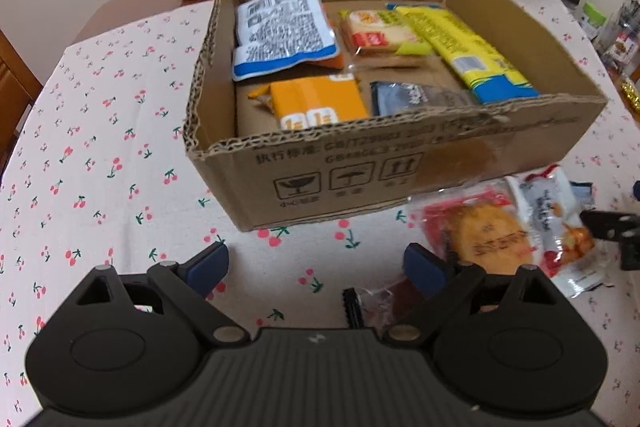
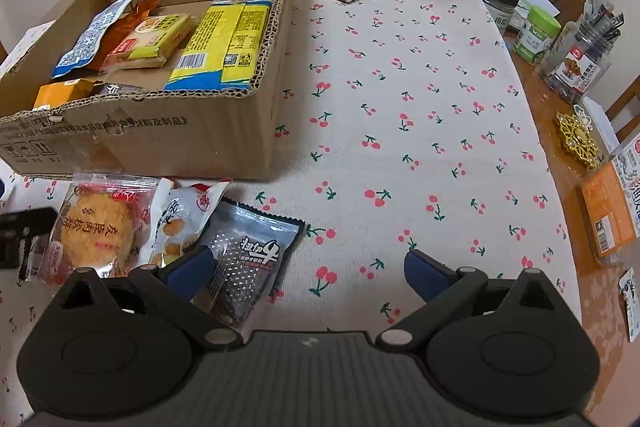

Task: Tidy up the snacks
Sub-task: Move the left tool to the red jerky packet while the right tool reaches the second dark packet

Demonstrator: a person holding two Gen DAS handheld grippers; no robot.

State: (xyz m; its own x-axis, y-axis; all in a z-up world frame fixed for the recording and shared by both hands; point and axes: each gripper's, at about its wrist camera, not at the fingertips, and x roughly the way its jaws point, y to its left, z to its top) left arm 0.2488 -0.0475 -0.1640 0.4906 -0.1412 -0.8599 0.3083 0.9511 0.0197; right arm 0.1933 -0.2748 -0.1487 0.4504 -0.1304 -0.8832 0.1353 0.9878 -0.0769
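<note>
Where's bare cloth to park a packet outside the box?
Widest bare patch: tablecloth right of the cardboard box, short of the jars. Another: left of the box, in the left wrist view. Crowded: in front of the box, by the cake packet and black packet.

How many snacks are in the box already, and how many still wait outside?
Done: five packets lie in the cardboard box. In hand: nothing; the left gripper and right gripper both have open, empty jaws. Left: at least three on the tablecloth, the round cake packet, the white packet and the black packet.
</note>
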